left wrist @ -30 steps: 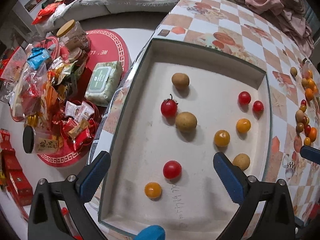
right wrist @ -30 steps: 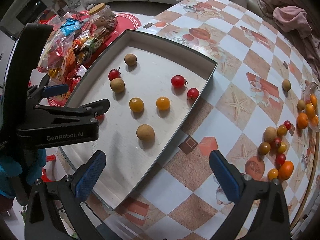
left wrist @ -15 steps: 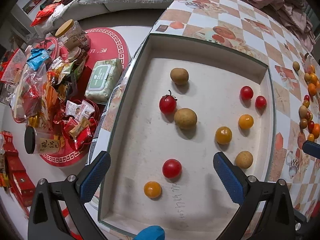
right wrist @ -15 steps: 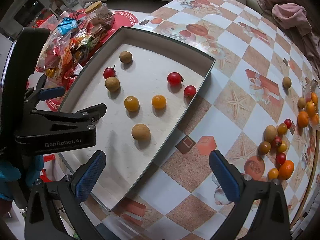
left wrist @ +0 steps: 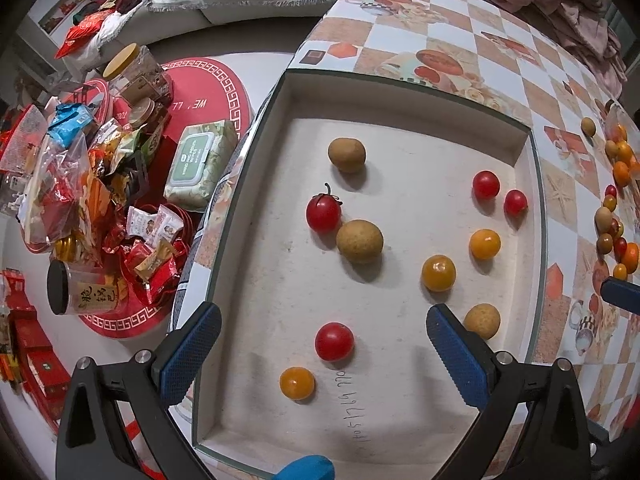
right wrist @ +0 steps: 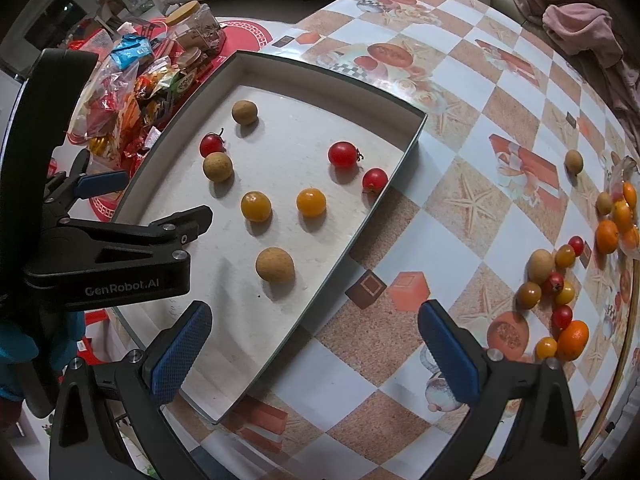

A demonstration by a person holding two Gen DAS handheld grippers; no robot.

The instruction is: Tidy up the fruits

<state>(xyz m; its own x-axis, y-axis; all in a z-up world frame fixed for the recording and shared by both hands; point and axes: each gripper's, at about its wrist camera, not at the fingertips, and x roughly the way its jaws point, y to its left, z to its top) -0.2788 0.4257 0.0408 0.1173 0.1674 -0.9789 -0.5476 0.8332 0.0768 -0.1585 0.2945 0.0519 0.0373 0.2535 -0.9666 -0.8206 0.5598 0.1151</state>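
Observation:
A shallow grey tray [left wrist: 534, 216] [right wrist: 396, 160] holds several fruits: red tomatoes [left wrist: 334, 341], orange tomatoes [left wrist: 438, 273] and brown longans [left wrist: 359, 241]. My left gripper [left wrist: 322, 350] is open and empty above the tray's near end, with a red tomato between its fingers; it also shows in the right wrist view [right wrist: 120, 216]. My right gripper [right wrist: 314, 346] is open and empty over the tray's right edge and the tablecloth. A loose pile of small fruits [right wrist: 554, 288] lies on the table at the right.
The checkered tablecloth [right wrist: 460, 128] covers the table. A single longan [right wrist: 573, 161] lies apart at the far right. Oranges [right wrist: 616, 220] sit by the table's right edge. Snack packets and jars [left wrist: 92, 184] crowd a red stand left of the table. Pink cloth [right wrist: 576, 28] lies behind.
Both views have shifted slightly: the tray and fruits sit a little lower and nearer in the left wrist view. Both grippers stay open and empty. No fruit has moved.

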